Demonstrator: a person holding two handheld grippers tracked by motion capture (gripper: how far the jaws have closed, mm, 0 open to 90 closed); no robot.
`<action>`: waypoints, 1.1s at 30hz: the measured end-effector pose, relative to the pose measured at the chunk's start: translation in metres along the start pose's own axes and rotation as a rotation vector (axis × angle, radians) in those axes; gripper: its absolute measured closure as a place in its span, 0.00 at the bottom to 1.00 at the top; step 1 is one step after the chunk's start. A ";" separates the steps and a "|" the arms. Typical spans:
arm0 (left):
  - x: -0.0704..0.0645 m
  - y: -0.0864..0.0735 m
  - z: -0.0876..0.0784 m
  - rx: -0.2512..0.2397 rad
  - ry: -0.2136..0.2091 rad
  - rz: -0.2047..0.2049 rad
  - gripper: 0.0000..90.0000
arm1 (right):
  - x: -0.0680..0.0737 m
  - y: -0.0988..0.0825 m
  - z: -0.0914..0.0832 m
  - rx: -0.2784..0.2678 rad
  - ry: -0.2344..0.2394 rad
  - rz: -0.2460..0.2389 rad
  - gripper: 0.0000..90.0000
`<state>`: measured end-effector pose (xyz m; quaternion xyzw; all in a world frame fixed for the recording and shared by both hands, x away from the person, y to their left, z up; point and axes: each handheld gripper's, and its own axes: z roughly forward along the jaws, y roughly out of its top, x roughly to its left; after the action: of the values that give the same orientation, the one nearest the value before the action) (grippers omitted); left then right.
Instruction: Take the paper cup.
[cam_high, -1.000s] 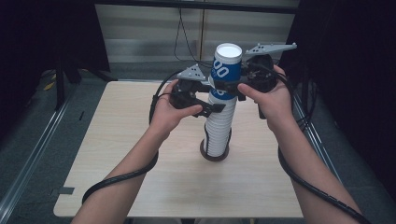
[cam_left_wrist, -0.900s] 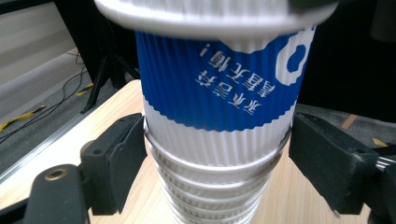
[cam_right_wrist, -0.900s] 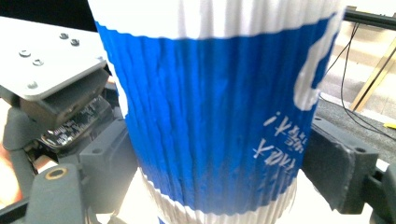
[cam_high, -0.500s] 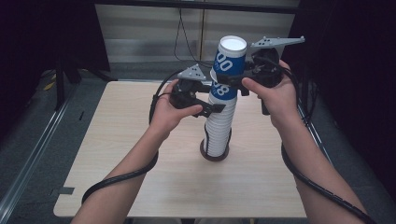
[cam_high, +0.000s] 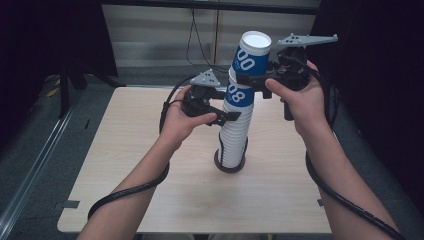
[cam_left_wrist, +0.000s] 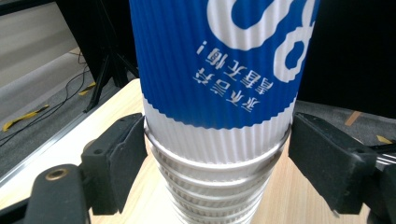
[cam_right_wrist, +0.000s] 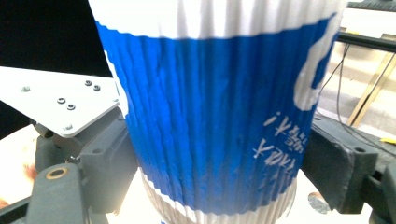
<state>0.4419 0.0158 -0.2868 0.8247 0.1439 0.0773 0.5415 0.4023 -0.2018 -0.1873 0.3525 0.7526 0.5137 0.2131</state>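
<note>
A tall stack of upturned ribbed white paper cups (cam_high: 234, 135) stands on a dark round base (cam_high: 222, 164) in the middle of the wooden table (cam_high: 150, 190). My left gripper (cam_high: 231, 106) is shut on the stack just under a blue-printed cup (cam_high: 239, 92); its jaws press the white rims (cam_left_wrist: 215, 154) from both sides. Above it, my right gripper (cam_high: 255, 70) is shut on the topmost blue cup (cam_high: 252, 55), held tilted and partly drawn up off the one below. In the right gripper view the blue cup (cam_right_wrist: 210, 116) sits between both jaws.
The table's far edge meets a pale wall panel with hanging cables (cam_high: 197, 40). A black stand (cam_high: 70, 75) is on the floor at the left, and dark curtains (cam_high: 380, 75) hang at the right. Gripper cables (cam_high: 320, 180) trail along both forearms.
My right gripper has risen and shifted a little right, drawing the top blue cup higher off the stack. The left gripper and the stack have stayed still.
</note>
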 end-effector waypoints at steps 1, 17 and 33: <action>0.000 0.000 0.000 0.000 0.000 0.000 0.21 | 0.000 0.000 0.000 0.000 0.000 0.000 0.20; 0.000 -0.003 -0.001 0.026 0.003 0.010 0.21 | -0.012 -0.006 -0.028 -0.007 -0.020 0.003 0.20; -0.002 -0.008 -0.003 0.033 -0.001 0.005 0.26 | -0.038 -0.031 -0.063 -0.003 -0.081 0.034 0.20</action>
<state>0.4385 0.0207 -0.2925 0.8339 0.1426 0.0760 0.5278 0.3749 -0.2764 -0.1932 0.3853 0.7367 0.5034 0.2352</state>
